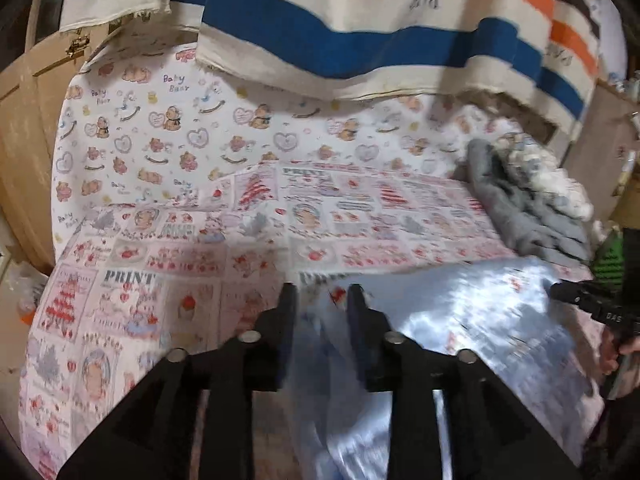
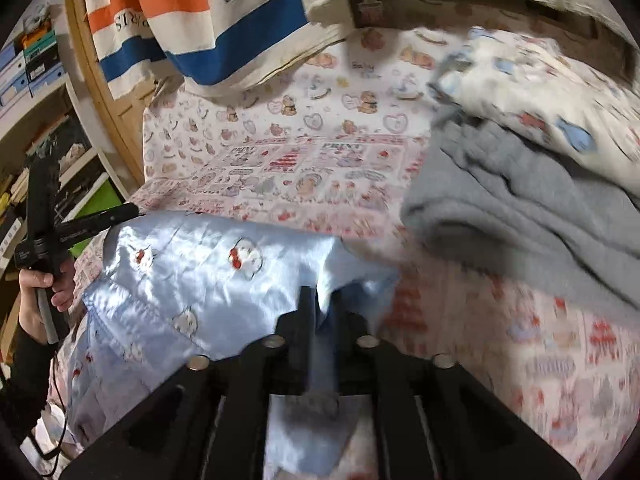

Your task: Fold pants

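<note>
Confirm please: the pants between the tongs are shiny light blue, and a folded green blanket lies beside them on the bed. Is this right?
Not quite. The blanket is grey, not green, as the right wrist view shows. The pants are shiny light blue, as you say.

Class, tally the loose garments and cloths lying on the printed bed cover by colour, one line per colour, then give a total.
Shiny light blue: 1, the satin pants
Grey: 1, the fleece bundle
White with blue print: 1, the crumpled cloth
Total: 3
</note>
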Demonstrator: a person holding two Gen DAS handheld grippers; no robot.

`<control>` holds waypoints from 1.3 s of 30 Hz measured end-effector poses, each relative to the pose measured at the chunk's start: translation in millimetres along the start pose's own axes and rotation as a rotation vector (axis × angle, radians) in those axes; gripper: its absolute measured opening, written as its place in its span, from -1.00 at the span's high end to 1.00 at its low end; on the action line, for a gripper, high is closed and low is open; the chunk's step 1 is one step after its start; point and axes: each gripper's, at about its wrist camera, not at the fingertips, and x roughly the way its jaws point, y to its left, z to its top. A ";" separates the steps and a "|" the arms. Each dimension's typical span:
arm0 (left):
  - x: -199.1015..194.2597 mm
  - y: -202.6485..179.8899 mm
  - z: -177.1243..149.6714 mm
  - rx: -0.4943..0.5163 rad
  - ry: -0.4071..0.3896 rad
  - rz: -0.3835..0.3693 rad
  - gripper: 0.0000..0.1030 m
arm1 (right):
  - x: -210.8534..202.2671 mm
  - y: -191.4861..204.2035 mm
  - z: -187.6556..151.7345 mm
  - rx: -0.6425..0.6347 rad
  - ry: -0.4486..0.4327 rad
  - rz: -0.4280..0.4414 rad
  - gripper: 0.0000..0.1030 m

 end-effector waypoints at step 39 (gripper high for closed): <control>-30.1 -20.9 -33.3 0.037 0.101 -0.037 0.26 | -29.9 29.5 -40.2 0.059 0.082 0.048 0.74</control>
